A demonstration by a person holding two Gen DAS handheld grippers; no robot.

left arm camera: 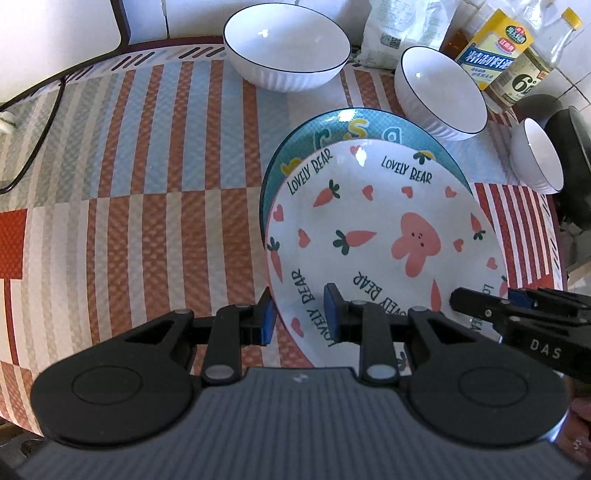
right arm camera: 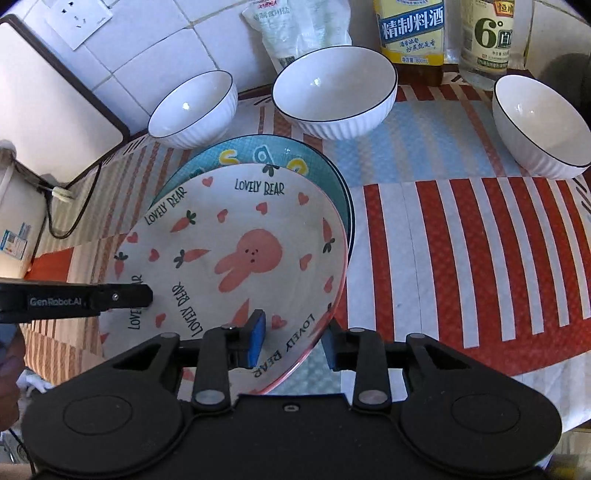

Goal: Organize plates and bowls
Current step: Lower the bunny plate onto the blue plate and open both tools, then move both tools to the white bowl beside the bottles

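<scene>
A white "Lovely Bear" plate (left arm camera: 373, 236) with a pink rabbit and carrots lies partly over a teal plate (left arm camera: 332, 133); both also show in the right wrist view, the white plate (right arm camera: 236, 251) over the teal plate (right arm camera: 258, 155). My left gripper (left arm camera: 300, 314) straddles the white plate's near left rim with a gap at the pads. My right gripper (right arm camera: 295, 339) straddles its near right rim, also with a gap. Three white ribbed bowls stand behind: a large one (left arm camera: 286, 51), a middle one (left arm camera: 439, 94), a small one (left arm camera: 535, 157).
Sauce bottles (right arm camera: 412, 33) and a white bag (right arm camera: 299, 29) stand against the tiled wall behind the bowls. A white appliance (right arm camera: 48, 110) with a black cord stands at the left. A dark pan (left arm camera: 569, 162) sits at the right edge. The striped mat (right arm camera: 461, 240) covers the table.
</scene>
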